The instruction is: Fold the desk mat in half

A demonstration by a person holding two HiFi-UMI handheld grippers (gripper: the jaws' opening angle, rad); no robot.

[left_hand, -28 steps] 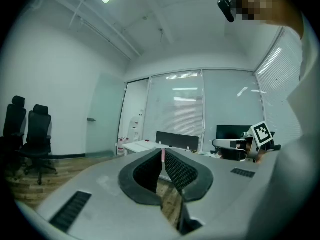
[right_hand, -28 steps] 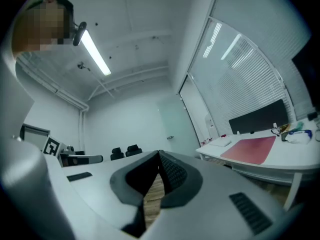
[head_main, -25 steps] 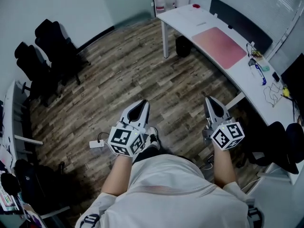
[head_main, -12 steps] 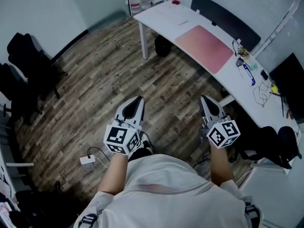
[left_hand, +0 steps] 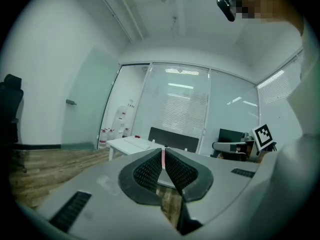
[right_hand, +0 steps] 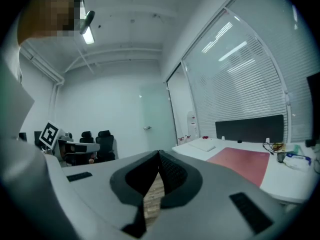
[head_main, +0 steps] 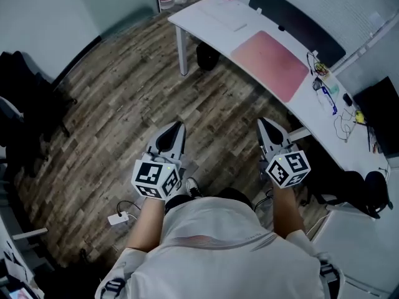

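Observation:
The pink desk mat (head_main: pixel 271 56) lies flat and unfolded on the white curved desk (head_main: pixel 209 17), well ahead of both grippers. My left gripper (head_main: pixel 175 127) is held at waist height over the wood floor, jaws shut on nothing. My right gripper (head_main: pixel 265 124) is level with it, also shut and empty, nearer the desk's edge. The right gripper view shows its closed jaws (right_hand: pixel 159 155) with the mat (right_hand: pixel 240 163) off to the right. In the left gripper view the closed jaws (left_hand: pixel 163 152) point at the desk (left_hand: pixel 130 144) in the distance.
A black divider panel (head_main: pixel 296 20) stands along the desk's far side. Cables and small items (head_main: pixel 327 83) lie right of the mat, with a monitor (head_main: pixel 380 114) beyond. A dark bin (head_main: pixel 207 56) sits under the desk. Black chairs (head_main: pixel 25 117) stand at the left; a white adapter (head_main: pixel 118 218) lies on the floor.
The desk and mat have shifted left and nearer in the head view as the person steps toward them. Both grippers stay shut and empty at the same height.

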